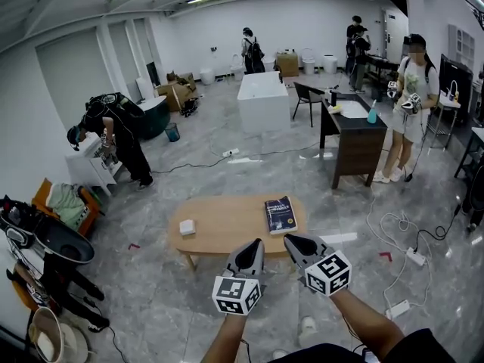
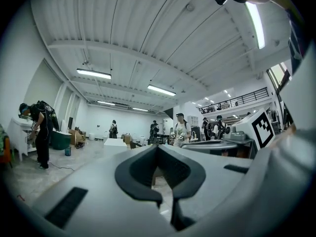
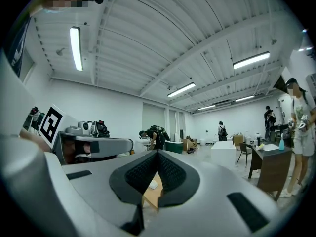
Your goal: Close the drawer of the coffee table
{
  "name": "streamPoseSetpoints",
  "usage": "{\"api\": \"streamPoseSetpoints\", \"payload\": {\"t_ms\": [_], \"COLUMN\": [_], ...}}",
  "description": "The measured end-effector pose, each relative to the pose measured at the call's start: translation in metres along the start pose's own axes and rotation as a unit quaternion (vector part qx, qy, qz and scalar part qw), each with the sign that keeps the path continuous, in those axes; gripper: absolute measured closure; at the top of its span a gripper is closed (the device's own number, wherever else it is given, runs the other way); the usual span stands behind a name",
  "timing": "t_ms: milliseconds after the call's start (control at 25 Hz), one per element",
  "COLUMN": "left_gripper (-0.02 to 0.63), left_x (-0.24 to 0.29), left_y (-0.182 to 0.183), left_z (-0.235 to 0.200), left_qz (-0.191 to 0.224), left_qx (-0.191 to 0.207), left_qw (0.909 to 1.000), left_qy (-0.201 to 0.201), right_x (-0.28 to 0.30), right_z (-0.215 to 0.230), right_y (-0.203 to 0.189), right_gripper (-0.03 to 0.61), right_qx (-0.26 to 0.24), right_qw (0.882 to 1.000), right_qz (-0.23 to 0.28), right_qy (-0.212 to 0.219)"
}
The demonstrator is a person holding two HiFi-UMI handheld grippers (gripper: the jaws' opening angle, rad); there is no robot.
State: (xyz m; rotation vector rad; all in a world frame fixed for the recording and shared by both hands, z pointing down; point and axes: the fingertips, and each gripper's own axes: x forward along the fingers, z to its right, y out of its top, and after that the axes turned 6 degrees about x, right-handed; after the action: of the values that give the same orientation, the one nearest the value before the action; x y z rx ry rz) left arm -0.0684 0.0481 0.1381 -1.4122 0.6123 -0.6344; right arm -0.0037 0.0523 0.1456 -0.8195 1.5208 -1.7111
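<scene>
Hovering seemingly closed near coffee table (image 1: 227, 224): left gripper (image 1: 256, 243), right gripper (image 1: 288, 238).

The head view looks from above the person's forearms, forward and steeply down, past the left gripper (image 1: 256, 243) and right gripper (image 1: 288, 239) to the coffee table (image 1: 227, 221) close below and the wide room beyond. Each gripper view sits low and very near behind its own jaws, tilted up so that ceiling fills most of the frame. The left gripper view catches the right marker cube (image 2: 260, 128) at its right edge, and the right gripper view catches the left marker cube (image 3: 51, 124) at its left. All three views share the white counter (image 1: 263, 97) in mid-room.
</scene>
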Motion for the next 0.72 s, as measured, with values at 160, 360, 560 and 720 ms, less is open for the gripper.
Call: {"api": "streamPoseSetpoints", "payload": {"t_ms": [160, 360, 560, 720], "left_gripper": [0.611, 0.611, 0.611, 0.611], "left_x": [-0.007, -0.009, -0.006, 0.001], "left_y": [0.002, 0.006, 0.008, 0.012], "left_z": [0.009, 0.015, 0.02, 0.017], "left_qz": [0.007, 0.011, 0.012, 0.017], "left_qx": [-0.002, -0.003, -0.001, 0.004], "left_qw": [1.0, 0.9999, 0.9999, 0.9998], "left_qy": [-0.003, -0.008, -0.01, 0.004], "right_x": [-0.01, -0.014, -0.018, -0.019], "right_z": [-0.011, -0.016, -0.014, -0.004], "right_y": [0.0, 0.003, 0.009, 0.013], "right_gripper": [0.568, 0.568, 0.568, 0.568], "right_qx": [-0.001, -0.003, -0.003, -0.005], "right_qw": [1.0, 1.0, 1.0, 1.0], "right_qz": [0.001, 0.003, 0.008, 0.014], "right_qy": [0.005, 0.007, 0.014, 0.02]}}
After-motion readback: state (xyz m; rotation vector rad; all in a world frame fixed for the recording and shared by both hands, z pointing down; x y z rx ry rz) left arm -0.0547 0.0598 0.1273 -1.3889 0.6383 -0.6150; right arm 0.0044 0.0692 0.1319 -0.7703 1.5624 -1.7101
